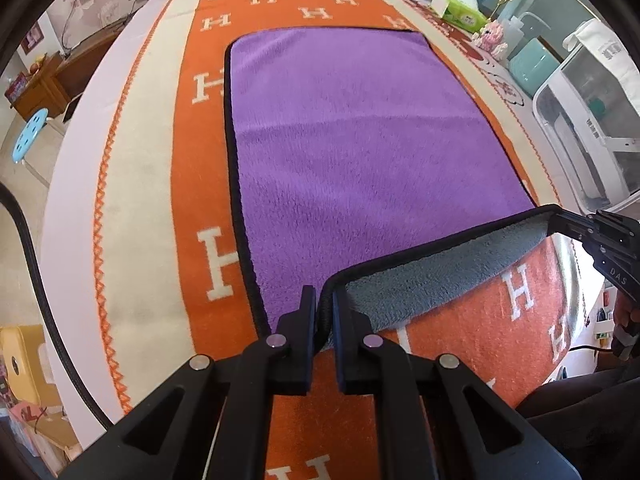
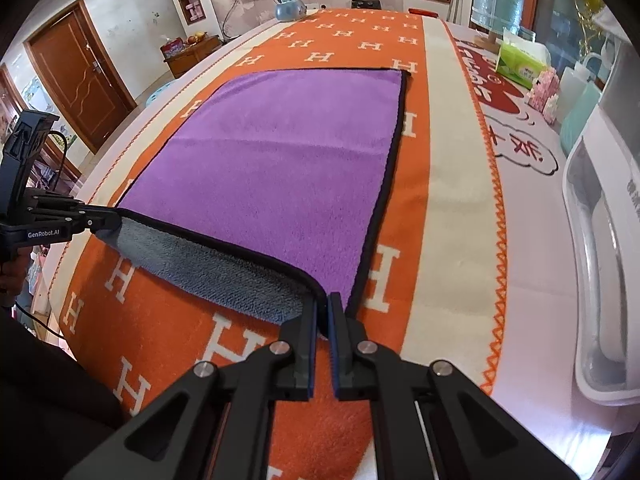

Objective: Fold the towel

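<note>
**A:** How do the jaws stand on each side?

**B:** The left gripper [image 1: 325, 308] has its jaws pressed nearly together, pinching the near-left corner of the purple towel [image 1: 360, 152] by its black hem. The right gripper [image 2: 322, 312] does the same on the near-right corner, jaws narrowed to a slit with the hem between them.

**A:** And where does the towel lie?

**B:** Most of it lies flat on the orange blanket [image 2: 352, 36] with white H letters that covers the tabletop. The near edge is lifted off the blanket and hangs between the two grippers, so its grey underside [image 2: 208, 264] faces the cameras. The far edge rests flat, well away from both grippers.

**A:** Anything around it?

**B:** On the right side of the tabletop, apart from the towel: a green tissue pack [image 2: 520, 64], a small pink-and-white object [image 2: 546, 88] beside it, a teal container [image 1: 532, 68] and a clear plastic bin [image 2: 600, 272] with a white rim. At the far end stands a blue snow globe [image 2: 289, 2]. A blue stool [image 1: 30, 132] sits on the floor to the left.

**A:** Does anything lie on the towel?

**B:** Its purple face shows bare.
</note>
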